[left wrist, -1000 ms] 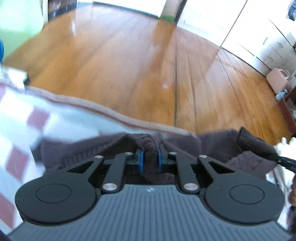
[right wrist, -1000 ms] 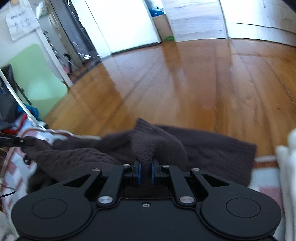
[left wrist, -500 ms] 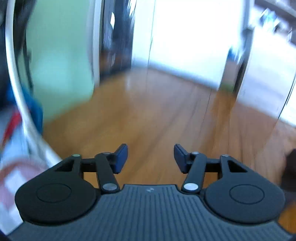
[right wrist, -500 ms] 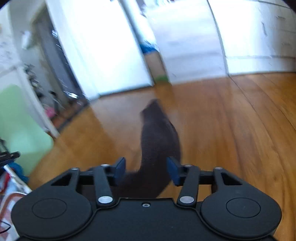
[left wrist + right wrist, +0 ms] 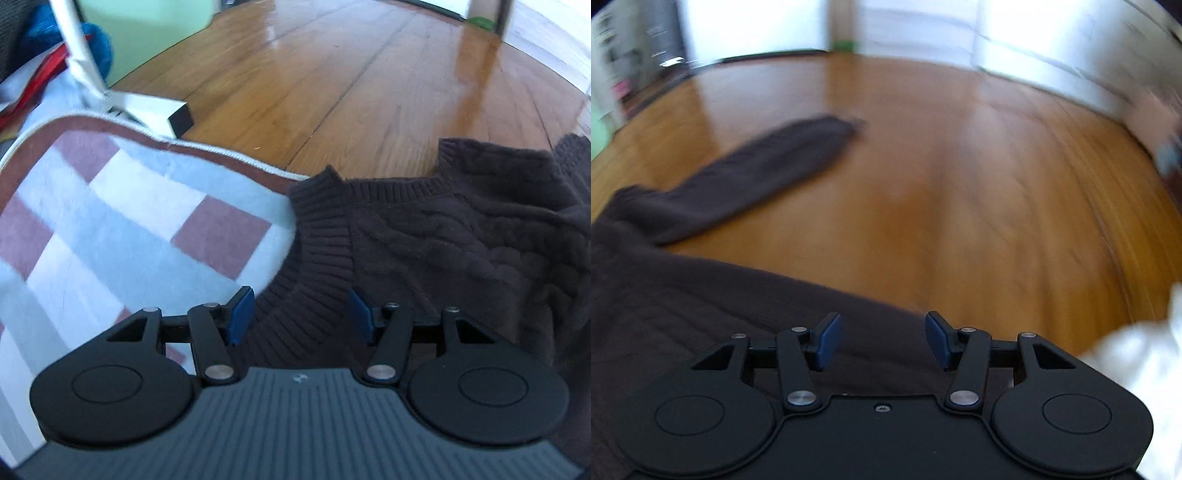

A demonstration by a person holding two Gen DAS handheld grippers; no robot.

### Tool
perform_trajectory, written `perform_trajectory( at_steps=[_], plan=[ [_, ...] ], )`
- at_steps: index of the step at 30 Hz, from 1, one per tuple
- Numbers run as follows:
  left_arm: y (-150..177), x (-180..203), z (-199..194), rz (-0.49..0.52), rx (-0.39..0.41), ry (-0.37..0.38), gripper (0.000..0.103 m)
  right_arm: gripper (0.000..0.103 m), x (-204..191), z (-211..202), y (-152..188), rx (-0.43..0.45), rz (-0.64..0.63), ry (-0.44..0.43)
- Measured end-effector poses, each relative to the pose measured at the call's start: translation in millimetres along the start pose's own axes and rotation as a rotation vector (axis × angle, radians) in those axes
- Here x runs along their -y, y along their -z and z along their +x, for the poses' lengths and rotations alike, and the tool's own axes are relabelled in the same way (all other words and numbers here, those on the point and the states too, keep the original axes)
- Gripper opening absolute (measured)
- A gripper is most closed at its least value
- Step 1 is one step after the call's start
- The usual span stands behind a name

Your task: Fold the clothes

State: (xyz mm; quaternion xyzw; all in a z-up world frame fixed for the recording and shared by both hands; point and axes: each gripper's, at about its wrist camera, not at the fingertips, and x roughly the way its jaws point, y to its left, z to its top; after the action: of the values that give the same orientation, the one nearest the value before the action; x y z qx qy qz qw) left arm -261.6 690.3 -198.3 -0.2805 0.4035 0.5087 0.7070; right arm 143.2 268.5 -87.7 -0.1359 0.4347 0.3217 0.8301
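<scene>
Left gripper [image 5: 301,314] agape over sweater [image 5: 443,236] hem.

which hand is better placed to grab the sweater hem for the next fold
Left, probably. The left gripper is open with its fingers on either side of the ribbed hem of the brown sweater. The right gripper is open too, over plain knit near the edge.

Right wrist view motion-blurred throughout: sweater [image 5: 701,295] sleeve smeared, white cloth [image 5: 1145,350] cut off at right edge, small object at upper right unidentifiable. Left wrist view: sweater runs off right edge.
</scene>
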Motion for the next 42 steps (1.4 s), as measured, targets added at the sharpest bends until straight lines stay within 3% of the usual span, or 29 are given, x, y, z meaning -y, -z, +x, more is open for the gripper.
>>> perform_trajectory(
  at_steps=[4, 6, 8, 10, 11, 12, 13, 15, 17, 19, 20, 23, 25, 26, 28, 33, 35, 36, 37, 38, 39, 42],
  plan=[
    [2.6, -15.0, 2.1, 0.008, -0.056, 0.025, 0.056, 0.057, 38.2, -1.7, 22.3, -0.018, 0.137, 0.006],
    [13.9, -26.0, 0.1, -0.072, -0.082, 0.105, 0.058, 0.064, 47.8, 1.7, 30.9, -0.025, 0.171, 0.017],
    [30.9, -38.6, -8.8, -0.186, -0.068, 0.236, 0.071, 0.067, 46.8, 13.3, 36.1, -0.039, 0.175, 0.002],
    [47.6, -41.0, -14.9, -0.237, -0.041, 0.244, 0.074, 0.070, 42.9, 32.5, 35.6, -0.064, 0.161, -0.002],
    [53.7, -39.6, -15.9, -0.238, -0.030, 0.222, 0.074, 0.063, 36.3, 33.8, 37.6, -0.009, 0.132, 0.018],
    [59.0, -38.2, -16.5, -0.233, -0.014, 0.192, 0.074, 0.016, 24.9, 30.7, 35.4, 0.028, 0.059, -0.011],
    [62.3, -36.4, -17.0, -0.217, -0.006, 0.163, 0.074, 0.015, 12.9, 27.3, 32.6, 0.060, -0.019, -0.048],
    [66.8, -34.9, -17.8, -0.201, -0.006, 0.121, 0.074, 0.014, -32.1, -9.2, 31.0, 0.224, -0.263, 0.006],
    [68.5, -39.4, -19.2, -0.220, -0.006, 0.141, 0.074, 0.012, -46.5, -34.6, 25.2, 0.353, -0.326, 0.112],
    [69.6, -44.8, -18.0, -0.243, -0.010, 0.148, 0.074, 0.013, -31.2, -27.8, 15.1, 0.363, -0.250, 0.278],
    [70.1, -47.5, -17.2, -0.255, -0.013, 0.151, 0.074, 0.014, -20.6, -17.6, 11.6, 0.326, -0.203, 0.331],
    [69.8, -50.6, -14.0, -0.271, -0.015, 0.157, 0.074, 0.022, -6.3, 7.0, 15.5, 0.229, -0.172, 0.418],
    [69.0, -49.5, -12.4, -0.262, -0.019, 0.156, 0.077, 0.032, -12.4, 8.9, 20.6, 0.208, -0.179, 0.514],
    [68.8, -47.8, -11.4, -0.250, -0.021, 0.157, 0.079, 0.034, -17.5, 2.9, 24.5, 0.196, -0.169, 0.517],
    [68.4, -44.4, -9.3, -0.228, -0.023, 0.157, 0.086, 0.045, -29.8, -12.5, 33.4, 0.192, -0.166, 0.403],
    [66.4, -30.7, -1.9, -0.182, -0.024, 0.116, 0.102, 0.046, -60.0, -72.3, 83.6, 0.158, -0.174, 0.055],
    [66.4, -24.9, 0.5, -0.159, -0.012, 0.084, 0.102, 0.046, -66.9, -93.8, 109.3, 0.121, -0.177, -0.083],
    [67.6, -21.4, -1.6, -0.143, 0.015, 0.045, 0.082, 0.046, -70.1, -101.0, 120.5, 0.097, -0.188, -0.135],
    [68.6, -17.4, -4.0, -0.120, 0.041, 0.017, 0.043, 0.046, -69.6, -104.7, 131.4, 0.075, -0.210, -0.181],
    [68.8, -11.1, -8.9, -0.067, 0.060, 0.045, 0.021, 0.046, -70.6, -110.8, 143.2, 0.056, -0.244, -0.228],
    [68.7, -4.9, -16.7, -0.028, 0.083, 0.074, 0.009, 0.046, -72.7, -113.2, 153.2, 0.041, -0.275, -0.254],
    [68.2, 6.2, -46.8, 0.082, 0.218, -0.093, 0.008, 0.046, -70.9, -114.3, 173.6, -0.018, -0.315, -0.281]
  ],
)
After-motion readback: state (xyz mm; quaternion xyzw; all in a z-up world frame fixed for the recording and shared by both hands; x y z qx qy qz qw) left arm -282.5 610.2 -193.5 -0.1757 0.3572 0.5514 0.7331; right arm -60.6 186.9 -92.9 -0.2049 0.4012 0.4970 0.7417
